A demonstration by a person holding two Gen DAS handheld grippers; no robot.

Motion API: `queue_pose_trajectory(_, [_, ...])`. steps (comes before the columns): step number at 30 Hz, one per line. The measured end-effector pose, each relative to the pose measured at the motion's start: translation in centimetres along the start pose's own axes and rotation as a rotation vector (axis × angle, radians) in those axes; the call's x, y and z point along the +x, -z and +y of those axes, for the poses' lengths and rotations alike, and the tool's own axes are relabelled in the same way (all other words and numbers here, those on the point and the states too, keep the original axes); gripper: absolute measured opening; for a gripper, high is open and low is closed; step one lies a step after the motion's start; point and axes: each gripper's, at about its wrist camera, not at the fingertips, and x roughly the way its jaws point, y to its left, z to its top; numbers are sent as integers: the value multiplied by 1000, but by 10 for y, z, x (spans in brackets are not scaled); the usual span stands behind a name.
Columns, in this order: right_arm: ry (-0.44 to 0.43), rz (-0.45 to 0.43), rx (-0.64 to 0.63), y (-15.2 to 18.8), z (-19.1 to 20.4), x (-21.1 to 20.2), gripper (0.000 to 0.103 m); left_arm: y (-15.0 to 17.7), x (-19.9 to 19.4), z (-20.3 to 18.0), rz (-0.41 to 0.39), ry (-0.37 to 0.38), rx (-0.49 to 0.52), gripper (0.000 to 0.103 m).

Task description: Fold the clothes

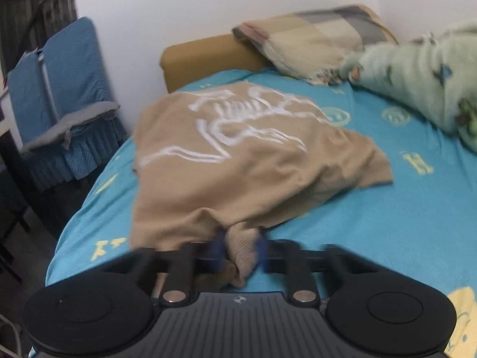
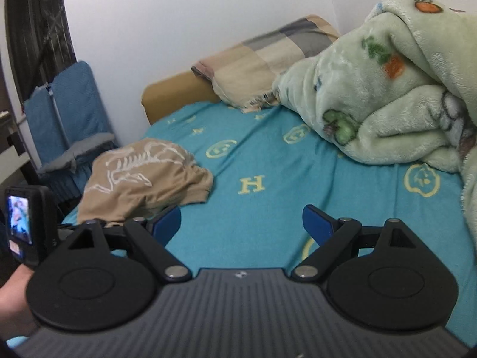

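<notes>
Clamped on the tan shirt's (image 1: 238,161) ribbed collar, left gripper (image 1: 240,246) starts the folding, while right gripper (image 2: 241,223) gapes empty beside the shirt.

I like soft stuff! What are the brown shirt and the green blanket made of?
The brown shirt looks like thin, matte knit cotton: it drapes limply and has a ribbed edge. The green blanket looks like fluffy fleece, with a plush, faintly shiny pile.

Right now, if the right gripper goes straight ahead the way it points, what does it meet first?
Probably the bed sheet: the open right gripper points slightly down at bare sheet. The shirt lies left of that line, the blanket right.
</notes>
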Motion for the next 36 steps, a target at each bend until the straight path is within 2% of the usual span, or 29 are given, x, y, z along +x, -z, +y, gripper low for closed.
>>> queue_pose_trajectory(4, [-17, -48, -49, 0, 7, -4, 90, -13, -43, 22, -53, 82, -72, 6])
queue_pose_trajectory(11, [-65, -115, -150, 1, 30, -30, 90, -19, -168, 30, -168, 238, -167, 6])
queue_pose_trajectory(16, [-116, -167, -177, -2, 44, -66, 90, 3, -249, 22, -214, 305, -158, 6])
queue_pose_trajectory(21, [-156, -115, -217, 3, 64, -93, 90, 37, -306, 30, -206, 361, -240, 6])
queue_pose_trajectory(26, [-233, -41, -258, 17, 86, -106, 90, 55, -321, 39, -182, 380, -294, 6])
queue_pose_trajectory(32, [-239, 0, -360, 35, 115, -82, 90, 50, -310, 36, -195, 401, -293, 7])
queue_pose_trajectory(36, [-219, 22, -413, 46, 120, -62, 90, 52, -300, 31, -168, 401, -289, 7])
